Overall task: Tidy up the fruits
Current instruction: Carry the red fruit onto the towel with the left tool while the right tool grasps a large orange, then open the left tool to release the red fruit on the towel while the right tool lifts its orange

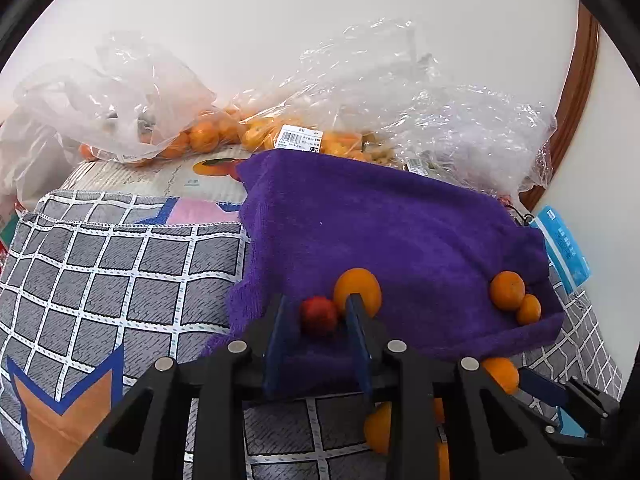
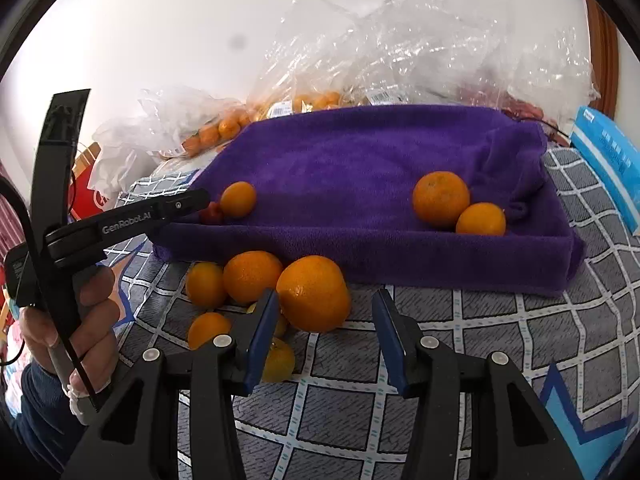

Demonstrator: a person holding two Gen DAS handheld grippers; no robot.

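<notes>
A checked cloth [image 2: 500, 332] covers the surface, and on it sits a tray draped in a purple towel [image 2: 360, 168], with clear bags [image 1: 192, 120] of more oranges piled behind. Inside the tray, two oranges [image 2: 440, 198] touch each other near its right end, and one orange [image 1: 357, 290] lies at its left front corner. A loose group of oranges [image 2: 252, 276] waits on the cloth just in front of the tray, the big orange [image 2: 314, 292] nearest the right gripper [image 2: 326, 344]. That gripper is spread wide and holds nothing; its left finger [image 2: 262, 332] stands just beside the big orange, but the fruit is not between the fingers. The left gripper [image 1: 320, 332] reaches over the tray's left corner with a small red fruit [image 1: 319, 316] between its fingers; whether the pads press it or have let go I cannot tell, since gaps seem to show on both sides. Judging by this, the step in hand is setting the red fruit down beside the orange in the tray. Next the left gripper should open fully and lift clear without nudging either fruit, while the right one shifts left to straddle the big orange squarely before closing, as round fruit rolls off easily.
</notes>
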